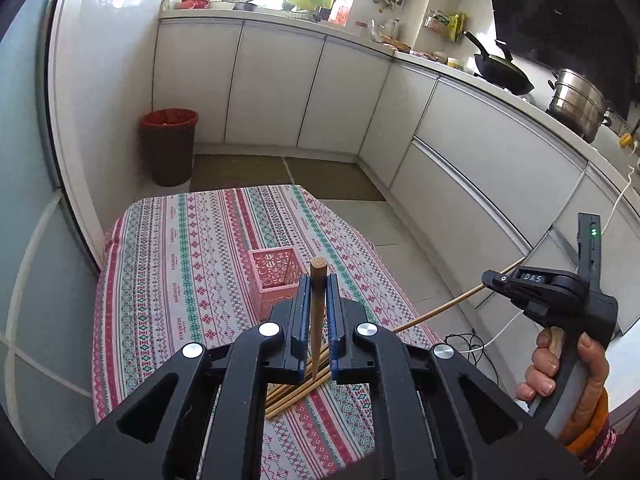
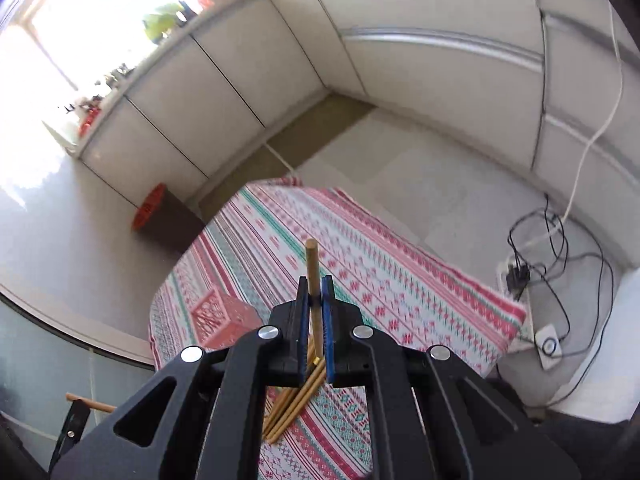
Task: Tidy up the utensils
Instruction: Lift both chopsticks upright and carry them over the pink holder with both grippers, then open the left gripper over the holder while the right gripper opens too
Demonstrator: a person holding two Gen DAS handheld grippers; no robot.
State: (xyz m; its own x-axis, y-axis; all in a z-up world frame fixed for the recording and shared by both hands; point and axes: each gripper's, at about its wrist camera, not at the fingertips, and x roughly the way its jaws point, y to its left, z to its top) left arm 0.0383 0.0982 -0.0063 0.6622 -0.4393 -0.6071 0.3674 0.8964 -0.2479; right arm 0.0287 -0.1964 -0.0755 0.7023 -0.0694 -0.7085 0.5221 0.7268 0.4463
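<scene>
Each gripper holds one chopstick above the table, with more to clear beside the pink basket.

The left gripper point(image 1: 319, 280) is clamped nearly shut on a darker wooden chopstick point(image 1: 318, 312), and the right gripper point(image 2: 316, 284) is pinched just as tightly on a paler chopstick point(image 2: 313, 280) that in the left wrist view runs long and slanted out of its jaws. These sticks look light, stiff and smooth, so they would likely pivot or slip if pinched near an end; a hold nearer the middle should steady them. The pink basket point(image 1: 269, 280) stands on the patterned tablecloth point(image 1: 180, 260) and already holds at least one stick, though I cannot count them. On the near side of the basket lies a loose bundle of chopsticks point(image 2: 294, 404), about five, with some hidden under the gripper.
</scene>
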